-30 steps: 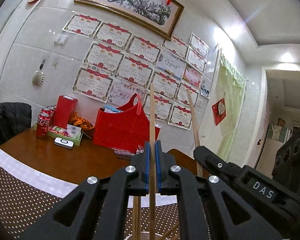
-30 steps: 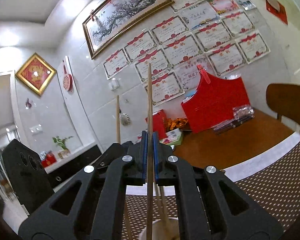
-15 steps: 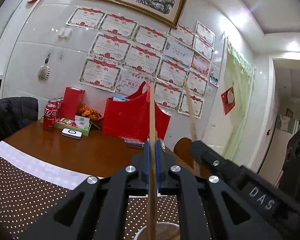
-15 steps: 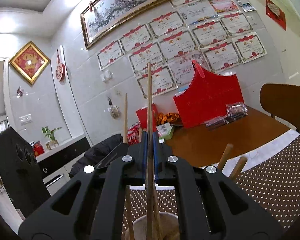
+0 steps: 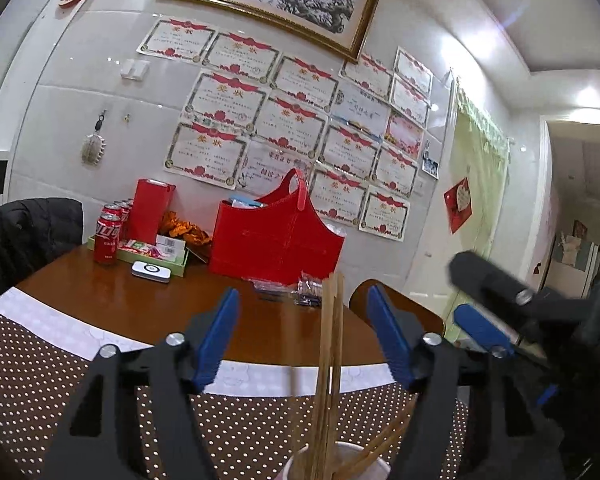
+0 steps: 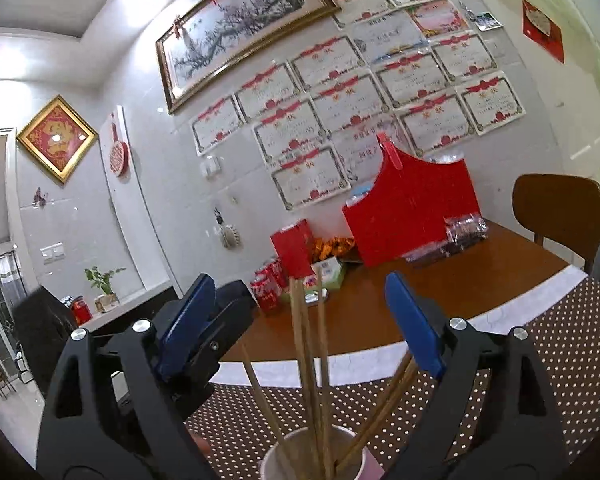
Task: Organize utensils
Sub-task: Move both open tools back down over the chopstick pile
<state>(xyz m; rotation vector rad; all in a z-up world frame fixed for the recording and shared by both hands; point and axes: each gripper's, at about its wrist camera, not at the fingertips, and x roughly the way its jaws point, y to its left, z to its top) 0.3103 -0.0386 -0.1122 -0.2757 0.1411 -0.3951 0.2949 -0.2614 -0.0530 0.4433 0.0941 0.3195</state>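
Jaws on my left gripper (image 5: pixel 302 336) stand wide, having just been opening, and the blue pads press on nothing; the wooden chopsticks (image 5: pixel 329 364) rise upright in the gap, free of both pads. In this left wrist view I point level across the table (image 5: pixel 148 300), toward the red bag (image 5: pixel 278 236) at the wall in the middle of the frame. The chopsticks stand in a white cup (image 5: pixel 370 462) at the bottom edge, where only part of its rim shows. My right gripper (image 5: pixel 496 300) enters from the right side, blurred, its body cut off by the frame.

From the right wrist view, my right gripper (image 6: pixel 300 320) also has its jaws spread wide, just opened, with nothing pressed between the pads. It too points level. Several chopsticks (image 6: pixel 306 360) fan out of the cup (image 6: pixel 284 450) at the bottom centre, some upright and two leaning to the lower right behind my right-hand pad. The cup's base is cut off, and it sits on the dotted brown mat (image 6: pixel 548 352). My left gripper (image 6: pixel 224 320) shows dark behind my left-hand pad, mostly hidden, so I cannot tell its jaws from here.
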